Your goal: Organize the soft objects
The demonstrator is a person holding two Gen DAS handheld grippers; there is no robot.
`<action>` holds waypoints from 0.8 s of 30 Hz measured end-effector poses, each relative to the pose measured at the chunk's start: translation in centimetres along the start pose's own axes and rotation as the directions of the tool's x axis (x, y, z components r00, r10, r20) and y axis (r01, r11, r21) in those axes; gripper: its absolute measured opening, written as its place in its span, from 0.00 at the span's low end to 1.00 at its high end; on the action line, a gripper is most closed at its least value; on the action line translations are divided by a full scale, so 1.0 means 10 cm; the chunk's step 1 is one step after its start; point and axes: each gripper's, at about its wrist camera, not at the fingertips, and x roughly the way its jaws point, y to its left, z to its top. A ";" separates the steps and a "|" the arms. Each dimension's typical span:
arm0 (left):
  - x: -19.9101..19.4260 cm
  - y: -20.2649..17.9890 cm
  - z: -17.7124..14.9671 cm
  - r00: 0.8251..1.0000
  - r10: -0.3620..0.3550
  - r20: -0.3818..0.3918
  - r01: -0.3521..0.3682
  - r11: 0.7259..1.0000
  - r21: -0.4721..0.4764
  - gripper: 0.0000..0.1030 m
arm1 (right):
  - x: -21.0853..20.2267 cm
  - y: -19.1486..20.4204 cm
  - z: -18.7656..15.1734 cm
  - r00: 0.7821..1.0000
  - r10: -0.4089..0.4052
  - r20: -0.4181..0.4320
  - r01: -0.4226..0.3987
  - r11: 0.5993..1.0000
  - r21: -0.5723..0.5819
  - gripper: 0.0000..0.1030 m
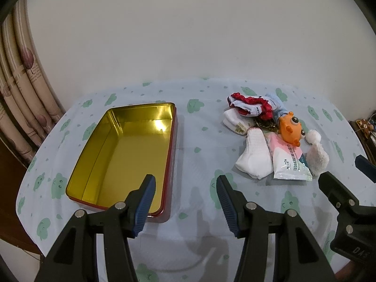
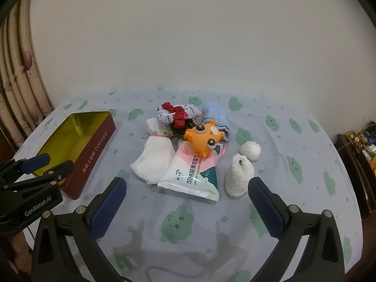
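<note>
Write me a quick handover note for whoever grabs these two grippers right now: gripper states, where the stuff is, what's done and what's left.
Left gripper: open, empty, above the near right corner of the toffee tin.
Right gripper: open, empty, just short of the pile.
Tin: empty, left side of the table.
Pile, right of the tin: orange toy resting on the wipes pack, white sock, fluffy white piece, white pompom, blue cloth, red-and-white fabric.
Done: nothing packed.
Left: move the soft items into the tin.
</note>
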 end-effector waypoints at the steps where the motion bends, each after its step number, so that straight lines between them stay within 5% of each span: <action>1: 0.00 0.00 0.00 1.000 0.000 -0.002 0.000 1.000 0.000 0.53 | 0.00 0.00 0.00 1.000 0.001 0.000 -0.001 1.000 0.000 1.00; 24: 0.02 0.03 -0.02 1.000 -0.003 -0.005 0.003 1.000 0.003 0.53 | 0.02 -0.02 -0.01 1.000 0.010 -0.007 -0.010 1.000 0.007 1.00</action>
